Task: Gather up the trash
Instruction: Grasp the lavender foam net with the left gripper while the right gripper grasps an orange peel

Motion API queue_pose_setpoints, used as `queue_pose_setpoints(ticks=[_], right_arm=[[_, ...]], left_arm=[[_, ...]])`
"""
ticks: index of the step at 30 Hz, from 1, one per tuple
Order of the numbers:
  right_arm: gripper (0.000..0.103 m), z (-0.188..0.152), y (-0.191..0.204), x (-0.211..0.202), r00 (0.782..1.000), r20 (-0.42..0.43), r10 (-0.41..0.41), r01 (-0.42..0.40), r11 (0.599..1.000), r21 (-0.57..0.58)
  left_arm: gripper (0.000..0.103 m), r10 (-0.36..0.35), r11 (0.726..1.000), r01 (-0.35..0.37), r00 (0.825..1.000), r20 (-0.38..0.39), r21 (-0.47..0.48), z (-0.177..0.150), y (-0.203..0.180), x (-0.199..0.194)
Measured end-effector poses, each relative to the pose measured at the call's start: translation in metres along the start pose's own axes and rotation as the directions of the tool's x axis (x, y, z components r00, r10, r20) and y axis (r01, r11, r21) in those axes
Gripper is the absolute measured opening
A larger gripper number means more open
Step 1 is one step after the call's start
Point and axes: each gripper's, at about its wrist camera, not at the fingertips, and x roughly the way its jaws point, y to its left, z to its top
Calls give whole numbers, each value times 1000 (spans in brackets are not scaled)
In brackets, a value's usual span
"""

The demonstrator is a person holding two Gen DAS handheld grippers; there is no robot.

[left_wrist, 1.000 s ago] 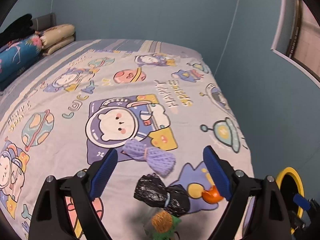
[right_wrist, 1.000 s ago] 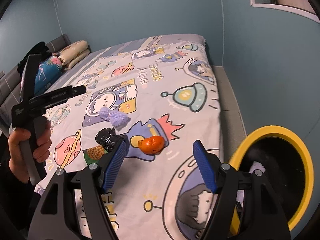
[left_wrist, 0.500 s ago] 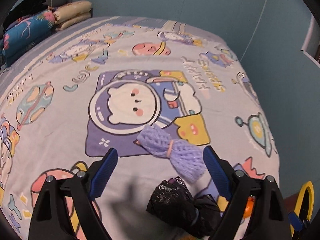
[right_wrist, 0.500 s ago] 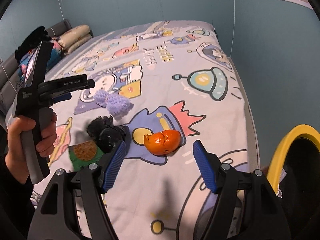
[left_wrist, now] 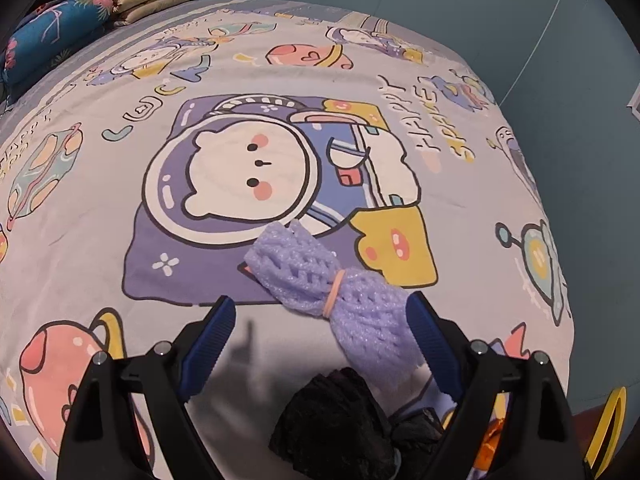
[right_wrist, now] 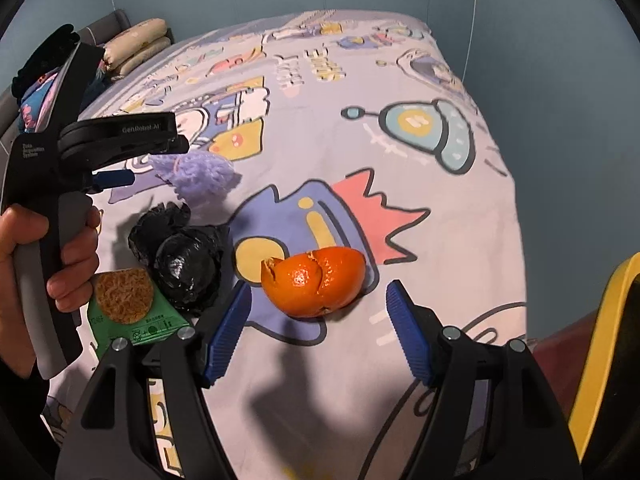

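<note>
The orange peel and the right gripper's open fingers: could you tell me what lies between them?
Only bare printed bedsheet and a shadow lie between the orange peel and the right gripper, as the right wrist view shows.

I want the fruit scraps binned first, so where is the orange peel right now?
In the right wrist view, the orange peel lies on the bedspread, just ahead of the open right gripper, right of the black bag.
</note>
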Motion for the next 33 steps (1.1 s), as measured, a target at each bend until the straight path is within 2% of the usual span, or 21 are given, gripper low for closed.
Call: queue_pose_setpoints(ticks=[5,11,14,24,26,33], right_arm=[[66,4,1,11,1000,-14,-9,8,1000,-5],[66,7,3,23,999,-33,-15,14,1000,-3],[65,6,7,27,999,-45,-12,11,1000,-12],[46,4,18,26,999,-39,-15,13,998,-65],[41,4,19,25,999,-33,-18,16,997,-72],[38,4,15,21,1000,-24,-1,-1,999,-52]], left_arm=[[82,12,1000,-13,999,-37,-2,3,-2,15],[69,-20,1000,19,994,-103,-10,3,-3,33],[57,-35,999,36,993,-108,11,3,-9,36],[31,-27,998,30,998,-56,60,5,-21,33],[28,-25,996,28,999,-36,82,3,-24,30],[25,-90,992,89,996,8,90,-9,-22,13]])
